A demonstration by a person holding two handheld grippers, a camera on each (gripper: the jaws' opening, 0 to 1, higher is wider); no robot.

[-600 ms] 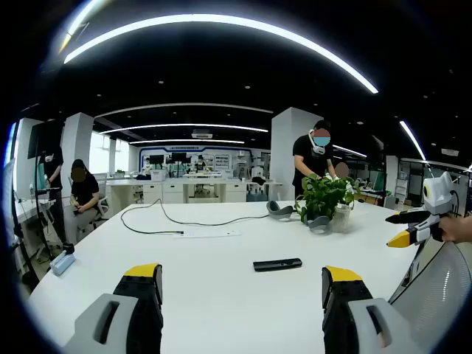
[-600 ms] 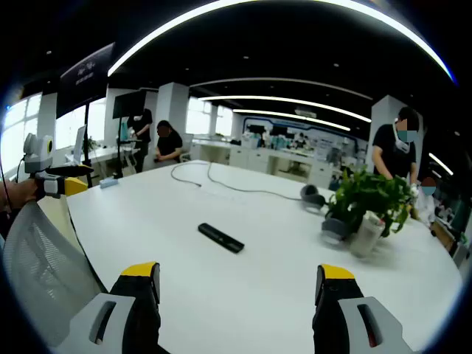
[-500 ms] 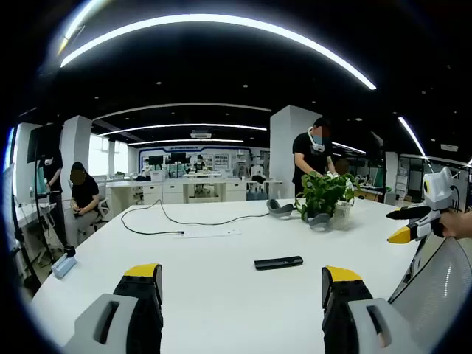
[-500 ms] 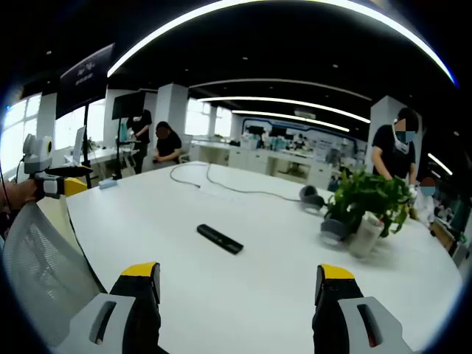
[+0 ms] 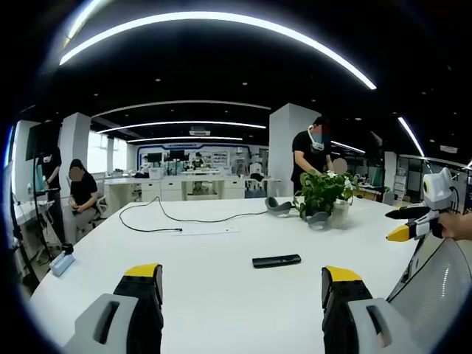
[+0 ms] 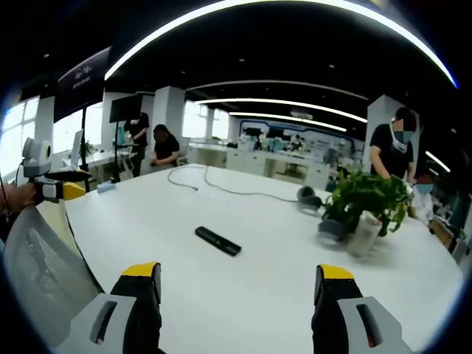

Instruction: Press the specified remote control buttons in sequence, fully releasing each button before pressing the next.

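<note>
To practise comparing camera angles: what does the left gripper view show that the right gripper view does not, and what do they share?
Left gripper view alone: the right gripper coming in from the right, jaws apart, a hand behind it, and a small blue-grey object near the table's left edge.

Right gripper view alone: the left gripper at the left edge, jaws too small to judge there, and a dark hanging sign.

Both: the white table, the black remote lying flat and untouched, the potted plant, the black cable, a mesh chair back, and people behind.
</note>
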